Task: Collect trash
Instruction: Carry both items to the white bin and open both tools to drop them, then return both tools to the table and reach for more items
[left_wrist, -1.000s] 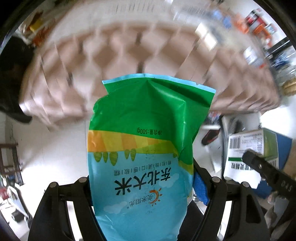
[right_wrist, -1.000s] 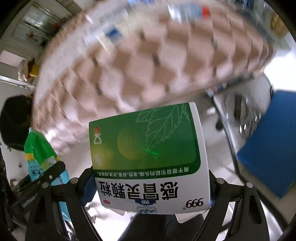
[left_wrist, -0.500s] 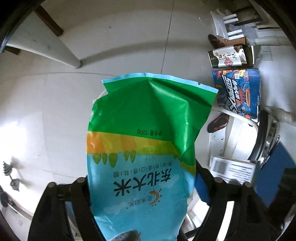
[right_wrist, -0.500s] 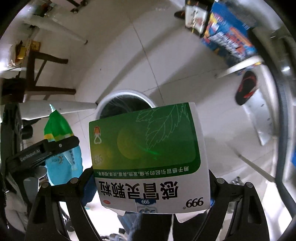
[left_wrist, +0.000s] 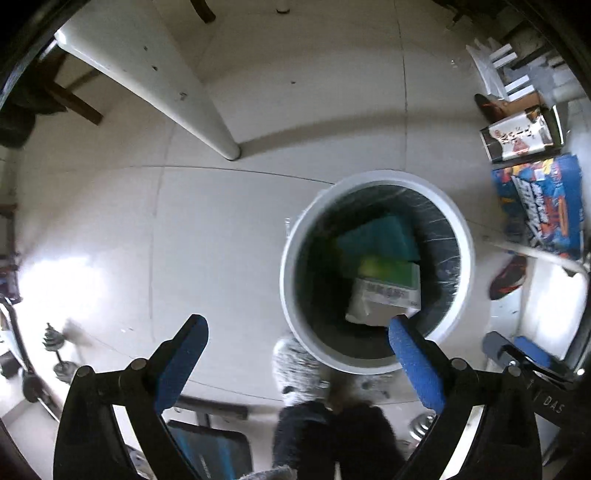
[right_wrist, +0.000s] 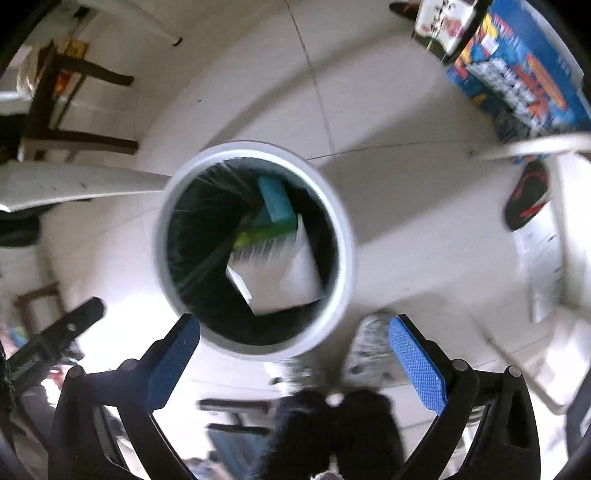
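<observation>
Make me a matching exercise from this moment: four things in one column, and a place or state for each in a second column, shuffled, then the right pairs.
1. left gripper
2. white and green box
3. blue printed carton
4. white bin

A. lying inside the bin
B. standing on the tiled floor, lined with a dark bag
C. jaws opening, nothing between them
D. on the floor outside the bin

Pairs: 1-C, 2-A, 3-D, 4-B

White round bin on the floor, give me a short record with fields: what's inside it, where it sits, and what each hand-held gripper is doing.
bin: white round bin with black liner, on pale tiled floor
contents: green-and-white cardboard box; teal plastic bag
left hand-held gripper: jaws opening, nothing between them
right hand-held gripper: jaws opening, nothing between them
</observation>
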